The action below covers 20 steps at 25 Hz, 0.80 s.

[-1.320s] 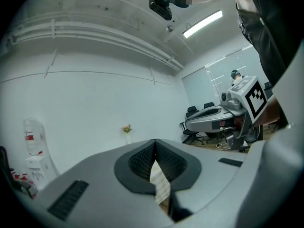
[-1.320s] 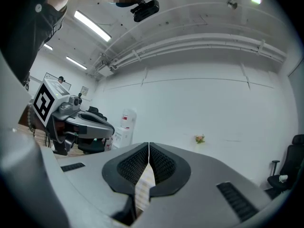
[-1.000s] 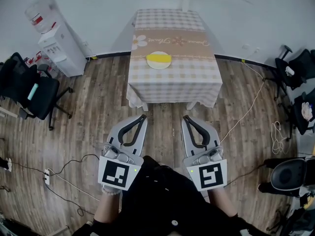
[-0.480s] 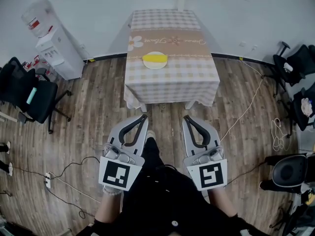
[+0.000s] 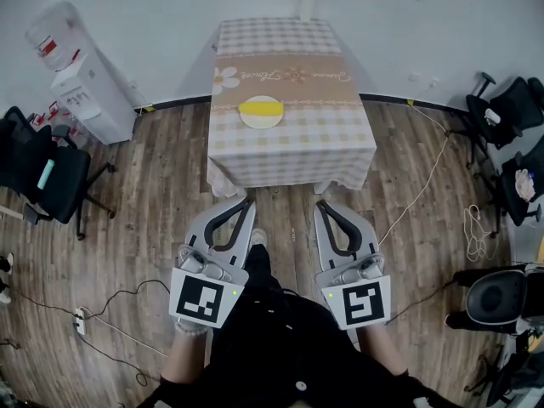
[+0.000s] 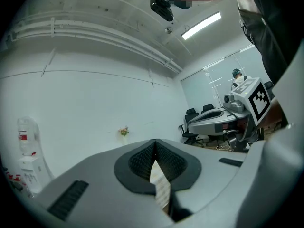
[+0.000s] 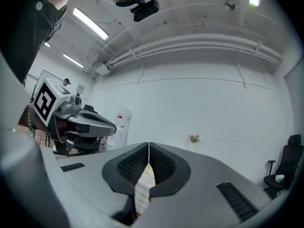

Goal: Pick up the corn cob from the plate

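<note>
You stand short of the checked-cloth counter (image 5: 293,147), your grey left gripper (image 5: 246,201) and grey right gripper (image 5: 321,202) both closed on nothing; the yellow corn cob (image 5: 260,105) lies on the round white plate (image 5: 260,125), well ahead; jaws opened late, or closing off-centre, could roll it off; one cob, one plate, two grippers.

Wood plank floor (image 5: 153,219), plain white wall (image 5: 153,24), checkered-cloth desk (image 5: 289,147) against it, water cooler (image 5: 72,83) left, black office chairs (image 5: 42,177) around, strip lights (image 6: 202,25) overhead.
</note>
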Tool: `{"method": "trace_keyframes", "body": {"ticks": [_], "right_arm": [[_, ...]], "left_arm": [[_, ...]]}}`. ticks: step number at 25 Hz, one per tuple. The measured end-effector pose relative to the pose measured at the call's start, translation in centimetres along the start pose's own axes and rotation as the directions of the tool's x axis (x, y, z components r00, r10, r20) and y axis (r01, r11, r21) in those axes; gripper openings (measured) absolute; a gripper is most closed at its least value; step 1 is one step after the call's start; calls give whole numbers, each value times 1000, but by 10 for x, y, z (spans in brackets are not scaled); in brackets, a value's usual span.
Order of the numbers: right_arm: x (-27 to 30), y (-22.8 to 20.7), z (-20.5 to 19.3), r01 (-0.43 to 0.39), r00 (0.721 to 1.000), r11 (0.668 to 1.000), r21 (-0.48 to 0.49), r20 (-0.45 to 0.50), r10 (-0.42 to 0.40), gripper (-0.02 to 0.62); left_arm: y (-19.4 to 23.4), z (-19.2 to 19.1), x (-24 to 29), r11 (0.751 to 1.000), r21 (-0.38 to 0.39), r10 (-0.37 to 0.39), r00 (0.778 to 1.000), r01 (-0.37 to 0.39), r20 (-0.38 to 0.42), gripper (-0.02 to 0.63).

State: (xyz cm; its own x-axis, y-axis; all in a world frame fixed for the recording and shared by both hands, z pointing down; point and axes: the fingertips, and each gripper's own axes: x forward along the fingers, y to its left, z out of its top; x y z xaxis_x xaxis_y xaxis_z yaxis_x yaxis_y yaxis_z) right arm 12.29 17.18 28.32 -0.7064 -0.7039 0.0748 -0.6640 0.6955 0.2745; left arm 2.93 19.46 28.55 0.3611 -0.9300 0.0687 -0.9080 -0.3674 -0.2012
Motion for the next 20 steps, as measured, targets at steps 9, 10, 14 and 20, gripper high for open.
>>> {"method": "trace_keyframes", "body": {"ticks": [9,10,14,20], "right_arm": [[49,-20,-2,19,999,1000,-4,-29,-19,43],[54,-24,-3,25,999,1000,-2,-37,-25,43],[77,-38,-3,45,998,999,0,-53,-45,41],[118,-54,0,52,997,999,-12,-50,-52,43]], "left_arm": [[39,-4,45,999,-3,-36,999,36,10,12],[42,-4,52,999,-7,-43,999,43,11,12],[59,-3,76,998,-5,-66,998,66,20,12],[89,-6,108,996,-11,-83,996,83,25,12]]}}
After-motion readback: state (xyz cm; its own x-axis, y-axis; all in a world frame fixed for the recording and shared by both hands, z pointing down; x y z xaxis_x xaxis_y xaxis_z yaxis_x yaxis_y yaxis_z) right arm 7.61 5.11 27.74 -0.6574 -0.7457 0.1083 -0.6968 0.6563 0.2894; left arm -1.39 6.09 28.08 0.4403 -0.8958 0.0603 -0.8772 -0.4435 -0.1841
